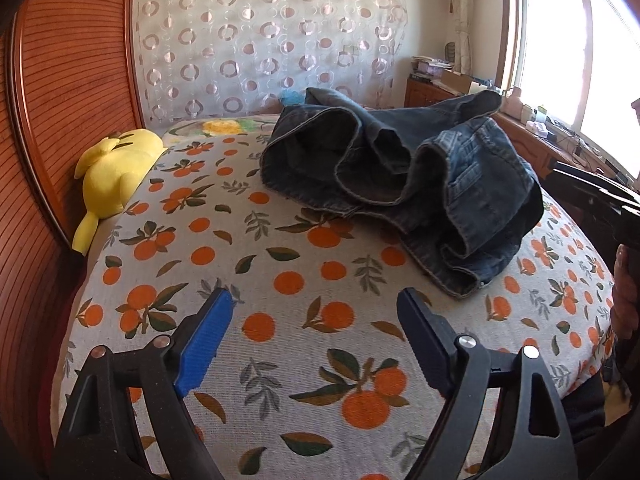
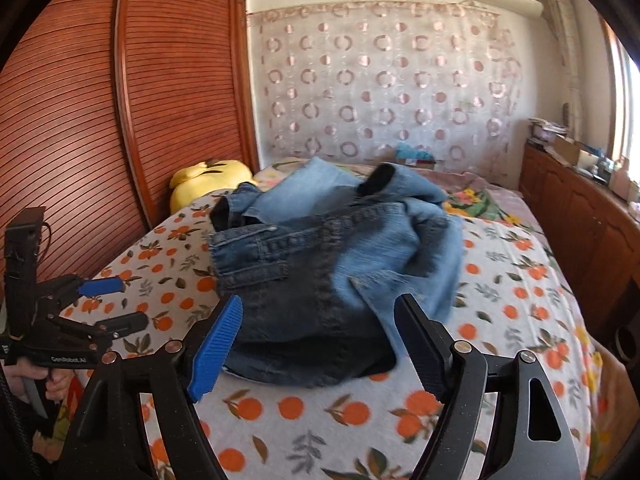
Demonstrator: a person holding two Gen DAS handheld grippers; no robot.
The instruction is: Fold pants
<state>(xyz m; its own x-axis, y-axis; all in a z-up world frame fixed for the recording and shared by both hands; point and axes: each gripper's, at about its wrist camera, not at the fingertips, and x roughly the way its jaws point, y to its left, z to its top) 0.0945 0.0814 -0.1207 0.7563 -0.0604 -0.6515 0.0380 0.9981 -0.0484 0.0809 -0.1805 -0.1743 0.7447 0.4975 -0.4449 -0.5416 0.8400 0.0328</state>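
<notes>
Hovering left claw [image 1: 316, 320]: jaws apart, nothing between them, over bare bedspread short of the pants.
Right claw [image 2: 320, 332]: jaws apart, the near edge of the pants between them, pads not pressing.
Pants [image 2: 320, 256]: blue jeans crumpled in a heap mid-bed.
Bed [image 1: 280, 360]: cover printed with oranges.
Plush toy [image 1: 112, 168]: yellow, beside the wooden wardrobe [image 2: 80, 120].

The pants [image 1: 404, 184] lie heaped on the bed [image 1: 280, 280] — a plush toy [image 1: 112, 172] to their left against the wardrobe [image 1: 60, 100], cabinets [image 2: 580, 232] along the bed's right, a curtain [image 1: 260, 40] behind.
</notes>
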